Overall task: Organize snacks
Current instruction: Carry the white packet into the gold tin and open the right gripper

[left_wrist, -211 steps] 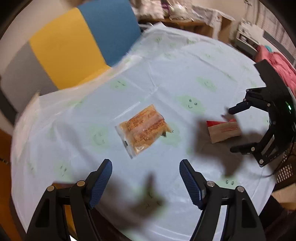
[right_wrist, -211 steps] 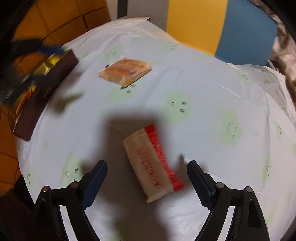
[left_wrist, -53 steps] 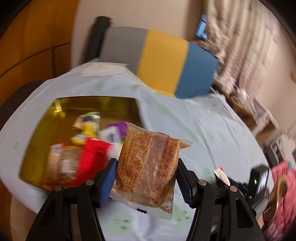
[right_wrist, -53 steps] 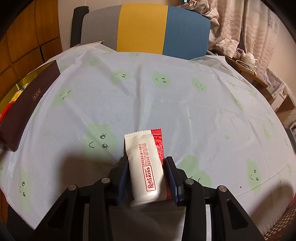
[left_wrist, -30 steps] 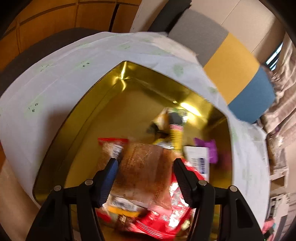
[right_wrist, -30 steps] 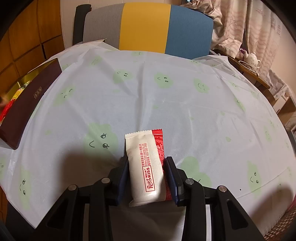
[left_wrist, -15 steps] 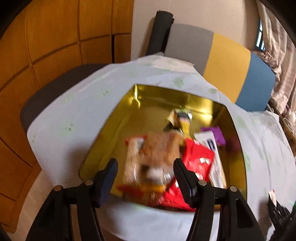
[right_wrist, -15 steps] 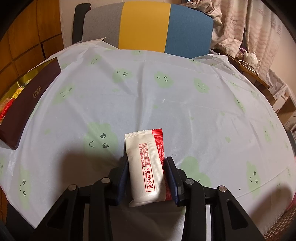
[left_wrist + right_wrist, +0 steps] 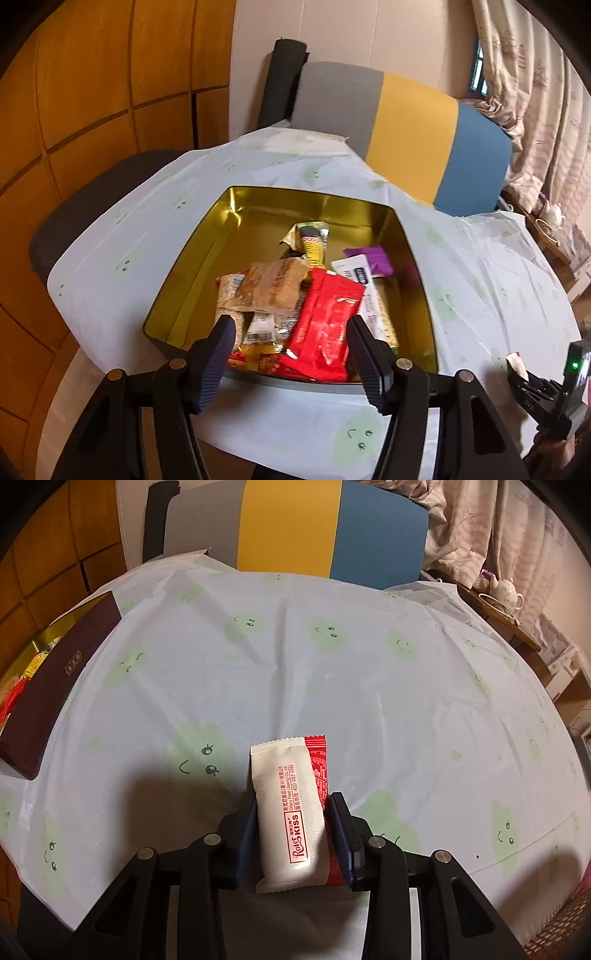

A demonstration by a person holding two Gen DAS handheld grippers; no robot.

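Snacks: white-and-red packet (image 9: pixel 291 808) pinched between the two blue pads of the right gripper (image 9: pixel 292 834), held above the tablecloth (image 9: pixel 332 686), long axis pointing away from the camera. Printed text "Rater KISS" readable on the wrapper. Remaining snacks piled in the gold tin (image 9: pixel 199 258): brown cracker packet (image 9: pixel 273 286) on top, touching a red packet (image 9: pixel 325 326); yellow bar (image 9: pixel 312 242) and purple-white packet (image 9: pixel 364 264) behind. Left gripper (image 9: pixel 288 354) spread wide, nothing between its fingers, at the tin's near rim. Dark brown lid (image 9: pixel 55 686) lies beside the tin. Striped chair (image 9: pixel 291 528) behind the table.
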